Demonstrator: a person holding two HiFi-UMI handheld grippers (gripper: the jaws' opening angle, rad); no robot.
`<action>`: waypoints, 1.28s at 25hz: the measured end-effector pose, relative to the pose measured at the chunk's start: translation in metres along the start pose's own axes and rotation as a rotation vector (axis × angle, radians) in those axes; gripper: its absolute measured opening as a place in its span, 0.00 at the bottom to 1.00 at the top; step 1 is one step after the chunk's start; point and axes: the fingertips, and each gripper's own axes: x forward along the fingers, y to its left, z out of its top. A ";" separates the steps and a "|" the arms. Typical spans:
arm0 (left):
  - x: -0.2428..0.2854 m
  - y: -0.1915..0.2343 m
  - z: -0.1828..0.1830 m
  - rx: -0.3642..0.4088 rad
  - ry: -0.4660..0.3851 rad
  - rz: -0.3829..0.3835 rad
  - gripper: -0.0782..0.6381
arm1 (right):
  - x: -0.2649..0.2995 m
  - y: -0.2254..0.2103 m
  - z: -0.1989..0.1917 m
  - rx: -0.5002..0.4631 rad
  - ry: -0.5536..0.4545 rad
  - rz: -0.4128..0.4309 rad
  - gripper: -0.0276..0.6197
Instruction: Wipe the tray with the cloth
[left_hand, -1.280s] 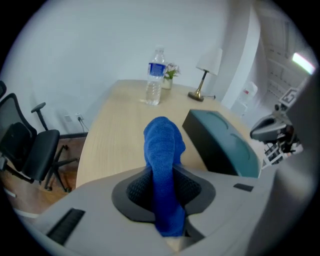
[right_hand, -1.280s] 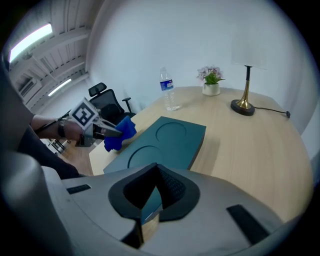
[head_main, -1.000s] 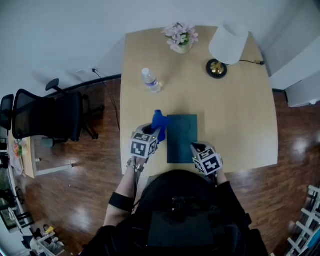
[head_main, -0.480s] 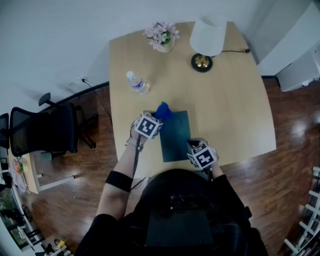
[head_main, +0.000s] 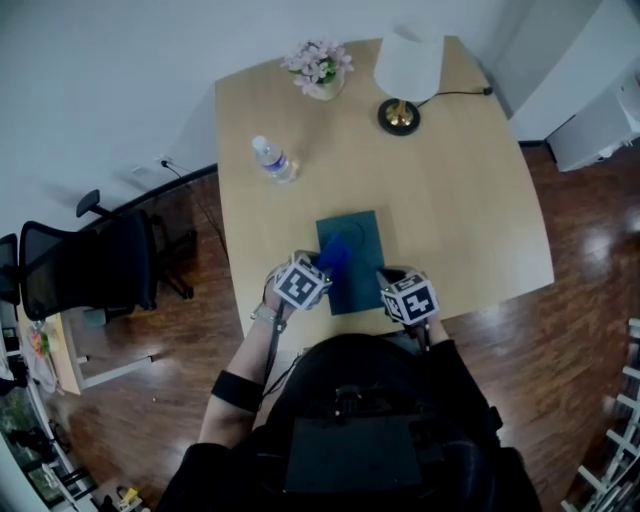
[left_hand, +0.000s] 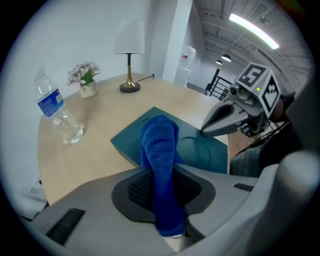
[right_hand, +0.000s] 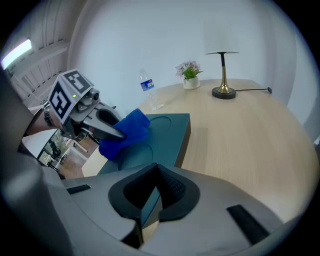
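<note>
1. My left gripper (left_hand: 161, 175): jaws clamped on a blue terry cloth (left_hand: 159, 142), which stands bunched between the pads.
2. My right gripper (right_hand: 151, 197): jaws pinched on the near corner edge of a dark teal flat rectangular tray (right_hand: 167, 132).
3. Only the right gripper view shows that pinch. The left gripper view shows just the right tip meeting the tray's edge, and in the head view the grip is too small to read.
4. The right gripper view shows the cloth over the tray's left part; I cannot confirm contact. Both gripper views show a shallow round recess in the tray.
5. Surface: a light wooden table (head_main: 460, 220), with the tray at its near edge in front of me. Well beyond it stand a clear plastic water bottle (head_main: 272, 160), a small pot of pink flowers (head_main: 320, 70) and a brass-footed lamp with a white shade (head_main: 405, 75).
6. Room: dark wood floor (head_main: 580, 300), white wall (head_main: 100, 80), and a black office chair (head_main: 90, 270) left of the table.
</note>
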 end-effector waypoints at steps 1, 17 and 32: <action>-0.001 -0.012 -0.007 0.010 0.010 -0.023 0.24 | -0.001 0.001 -0.001 -0.002 0.000 -0.009 0.05; -0.022 -0.088 -0.058 0.055 0.028 -0.122 0.24 | -0.029 0.019 -0.029 0.112 -0.070 -0.038 0.05; 0.008 0.054 0.103 0.061 -0.073 0.058 0.24 | -0.052 -0.007 -0.024 0.134 -0.095 -0.013 0.05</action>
